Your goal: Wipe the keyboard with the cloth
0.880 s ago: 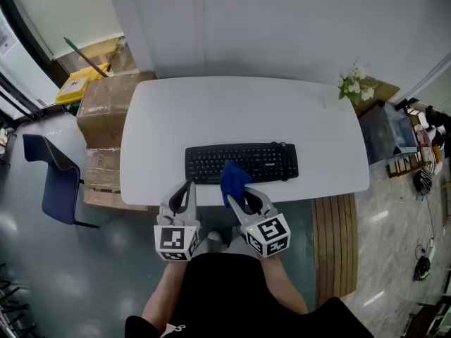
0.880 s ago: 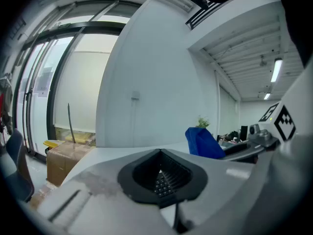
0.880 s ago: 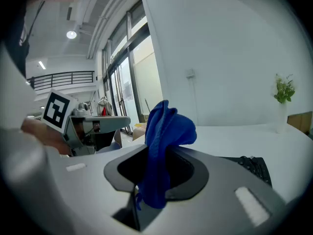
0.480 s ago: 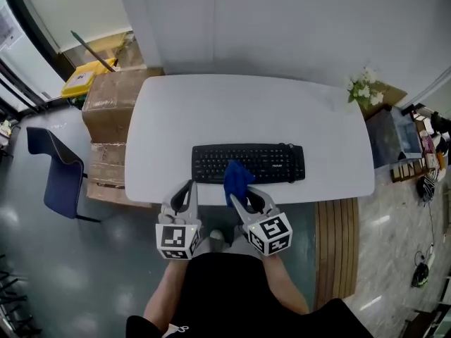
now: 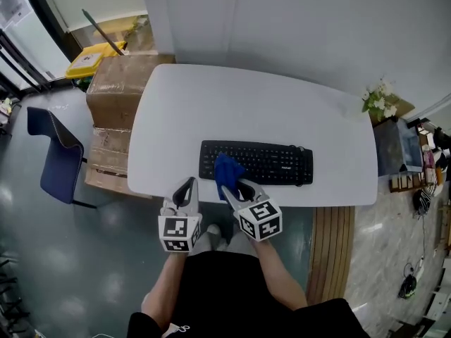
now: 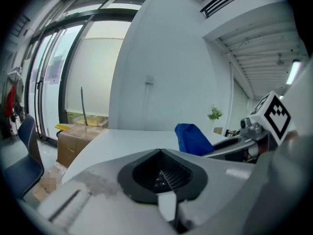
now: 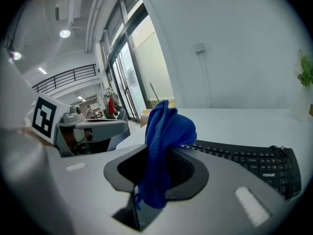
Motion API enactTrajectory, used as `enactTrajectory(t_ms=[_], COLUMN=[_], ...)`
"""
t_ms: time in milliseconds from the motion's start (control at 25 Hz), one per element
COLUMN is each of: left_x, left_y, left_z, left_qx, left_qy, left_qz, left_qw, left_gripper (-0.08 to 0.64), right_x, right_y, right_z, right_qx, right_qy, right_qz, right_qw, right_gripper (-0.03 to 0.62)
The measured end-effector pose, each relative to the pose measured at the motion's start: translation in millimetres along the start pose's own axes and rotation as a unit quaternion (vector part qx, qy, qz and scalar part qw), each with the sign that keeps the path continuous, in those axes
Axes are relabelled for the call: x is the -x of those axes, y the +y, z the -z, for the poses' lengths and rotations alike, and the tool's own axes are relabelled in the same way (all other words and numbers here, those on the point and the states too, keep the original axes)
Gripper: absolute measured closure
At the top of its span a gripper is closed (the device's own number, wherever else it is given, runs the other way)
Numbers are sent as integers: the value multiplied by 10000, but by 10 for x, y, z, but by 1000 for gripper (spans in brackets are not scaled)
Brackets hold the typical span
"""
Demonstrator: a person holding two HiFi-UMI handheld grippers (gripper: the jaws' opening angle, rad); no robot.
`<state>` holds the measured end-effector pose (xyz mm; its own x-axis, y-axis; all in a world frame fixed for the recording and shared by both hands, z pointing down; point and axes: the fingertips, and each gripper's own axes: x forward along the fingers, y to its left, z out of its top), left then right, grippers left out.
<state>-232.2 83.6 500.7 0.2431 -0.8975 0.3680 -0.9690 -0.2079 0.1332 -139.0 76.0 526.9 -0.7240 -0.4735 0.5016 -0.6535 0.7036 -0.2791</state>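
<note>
A black keyboard (image 5: 264,163) lies near the front edge of the white table (image 5: 246,104). My right gripper (image 5: 232,185) is shut on a blue cloth (image 5: 226,169), which bunches up past the jaws and hangs over the keyboard's left part. In the right gripper view the cloth (image 7: 164,141) stands up out of the right gripper (image 7: 155,156), with the keyboard (image 7: 244,161) behind it to the right. My left gripper (image 5: 187,186) is shut and empty, at the table's front edge left of the keyboard. From the left gripper (image 6: 160,153), the cloth (image 6: 193,139) shows at the right.
Cardboard boxes (image 5: 116,94) stand against the table's left end, with a yellow item (image 5: 90,58) behind them. A blue chair (image 5: 53,162) is further left. A small flowering plant (image 5: 380,97) sits at the far right corner. A slatted wooden panel (image 5: 331,252) lies at the lower right.
My right gripper has carried the cloth leftwards along the keyboard, from near its middle to its left part. The left gripper keeps its place by the table edge.
</note>
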Motion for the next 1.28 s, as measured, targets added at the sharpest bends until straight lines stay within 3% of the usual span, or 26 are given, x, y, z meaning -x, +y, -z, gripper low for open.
enactTrajectory(t_ms=[600,960,1280], left_x=[-490,-949,-1141], left_y=[186,449,533], left_z=[182,312,439], left_qx=[50,159,348], left_qy=[497,926,1155], left_qz=[-44,-157,-240], left_qw=[9987,9954,9924], left_gripper=[563,563,563], right_x=[-841,-1456,-1660], right_y=[-316,-512,-553], right_z=[-41,61,160], right_qx=[-237,-85,225], right_qy=[625,1328,1750], right_qz=[-158,-335,-471], right_qw=[9976,9905,9832], right_gripper=[482,482,482])
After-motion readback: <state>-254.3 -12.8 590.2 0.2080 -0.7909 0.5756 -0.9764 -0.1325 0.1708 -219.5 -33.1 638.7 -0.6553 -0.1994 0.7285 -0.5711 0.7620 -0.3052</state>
